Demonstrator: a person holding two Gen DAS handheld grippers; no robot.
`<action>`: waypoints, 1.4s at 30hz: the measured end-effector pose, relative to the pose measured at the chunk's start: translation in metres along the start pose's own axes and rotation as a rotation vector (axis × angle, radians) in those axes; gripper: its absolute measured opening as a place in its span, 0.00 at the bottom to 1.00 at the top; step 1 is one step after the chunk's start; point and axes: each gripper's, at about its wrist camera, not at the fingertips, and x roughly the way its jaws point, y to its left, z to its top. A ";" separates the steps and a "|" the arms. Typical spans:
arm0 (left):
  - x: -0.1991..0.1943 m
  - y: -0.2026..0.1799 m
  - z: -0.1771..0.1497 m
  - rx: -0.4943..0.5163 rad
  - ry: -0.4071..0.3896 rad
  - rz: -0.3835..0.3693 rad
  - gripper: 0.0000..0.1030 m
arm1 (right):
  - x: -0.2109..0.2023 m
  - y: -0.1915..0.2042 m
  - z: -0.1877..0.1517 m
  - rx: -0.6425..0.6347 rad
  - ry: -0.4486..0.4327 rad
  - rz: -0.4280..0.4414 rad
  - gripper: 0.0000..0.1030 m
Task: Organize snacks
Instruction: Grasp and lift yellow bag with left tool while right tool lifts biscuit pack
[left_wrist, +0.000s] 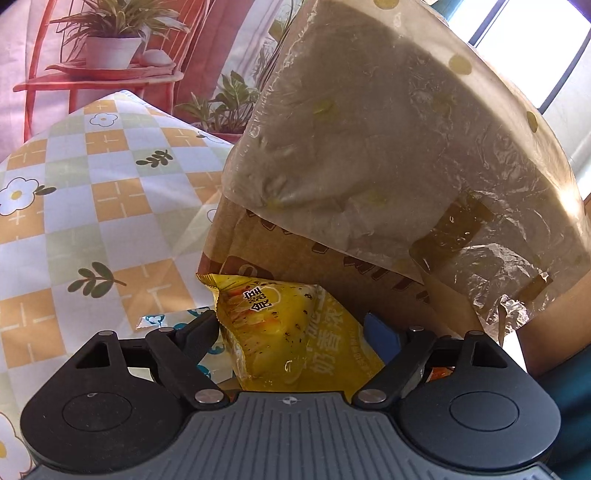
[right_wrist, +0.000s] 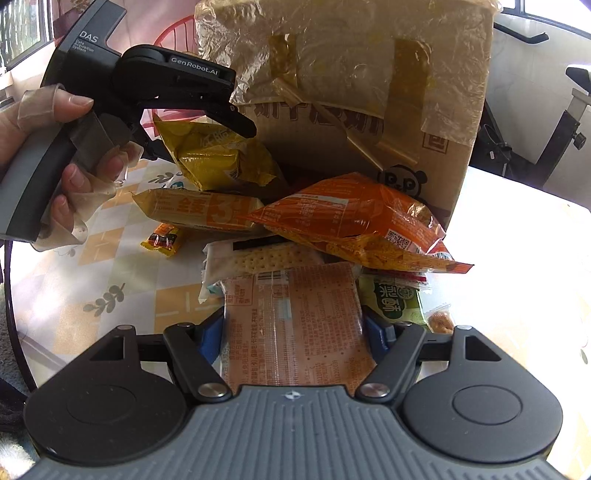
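Observation:
My left gripper (left_wrist: 291, 332) is shut on a yellow snack bag (left_wrist: 288, 332) and holds it up in front of the cardboard box (left_wrist: 369, 147). The same bag (right_wrist: 218, 158) and the left gripper (right_wrist: 236, 122) show in the right wrist view, above the snack pile. My right gripper (right_wrist: 295, 332) is shut on a pale orange flat packet (right_wrist: 291, 321) at the near end of the pile. In the pile lie an orange chip bag (right_wrist: 354, 221), a cracker pack (right_wrist: 266, 254), a tan bar pack (right_wrist: 199, 210) and a green packet (right_wrist: 391, 302).
The box, wrapped in plastic film and tape, stands behind the pile (right_wrist: 369, 92). The table has a checked floral cloth (left_wrist: 92, 221). A small orange candy (right_wrist: 162, 240) lies at the left. A red chair (right_wrist: 166, 33) is behind. Black equipment stands at the right (right_wrist: 554, 140).

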 end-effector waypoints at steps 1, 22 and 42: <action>0.002 -0.001 -0.001 0.006 0.003 0.004 0.88 | 0.000 0.000 0.000 0.001 0.000 0.000 0.72; -0.104 -0.022 -0.030 0.363 -0.211 0.077 0.62 | -0.013 0.000 0.000 0.065 -0.024 0.002 0.71; -0.156 -0.025 -0.060 0.417 -0.267 0.076 0.63 | -0.053 0.018 0.003 0.050 -0.089 0.034 0.70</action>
